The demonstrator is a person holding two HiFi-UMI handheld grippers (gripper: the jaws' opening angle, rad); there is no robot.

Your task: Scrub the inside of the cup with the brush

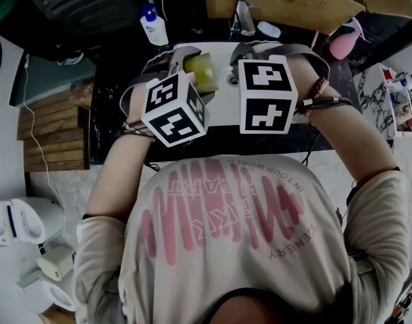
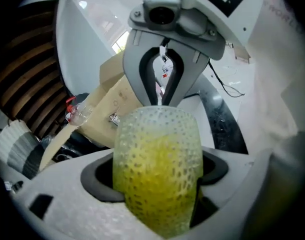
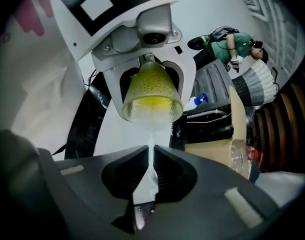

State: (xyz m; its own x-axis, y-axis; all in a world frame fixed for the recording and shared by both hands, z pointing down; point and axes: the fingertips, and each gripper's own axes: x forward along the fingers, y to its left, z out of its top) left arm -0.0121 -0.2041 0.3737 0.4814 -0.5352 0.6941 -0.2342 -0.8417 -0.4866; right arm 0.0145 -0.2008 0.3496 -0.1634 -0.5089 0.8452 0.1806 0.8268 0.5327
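A bumpy translucent cup (image 1: 200, 71) with a yellow-green tint is held sideways over the sink, my left gripper (image 1: 192, 65) shut around its body. In the left gripper view the cup (image 2: 157, 169) fills the space between the jaws of that gripper (image 2: 157, 189). My right gripper (image 3: 151, 169) faces it, shut on the thin white brush handle (image 3: 150, 156). The handle runs straight into the cup's mouth (image 3: 151, 109), where the pale brush head sits; its far end is hidden inside. In the head view the right gripper (image 1: 243, 59) is close beside the cup.
A white sink basin (image 1: 223, 52) lies under both grippers, with a tap (image 1: 244, 19) behind it and a black counter edge (image 1: 219, 137) in front. A soap bottle (image 1: 154, 25) stands back left, a pink object (image 1: 344, 42) back right. A person in green (image 3: 232, 41) is far off.
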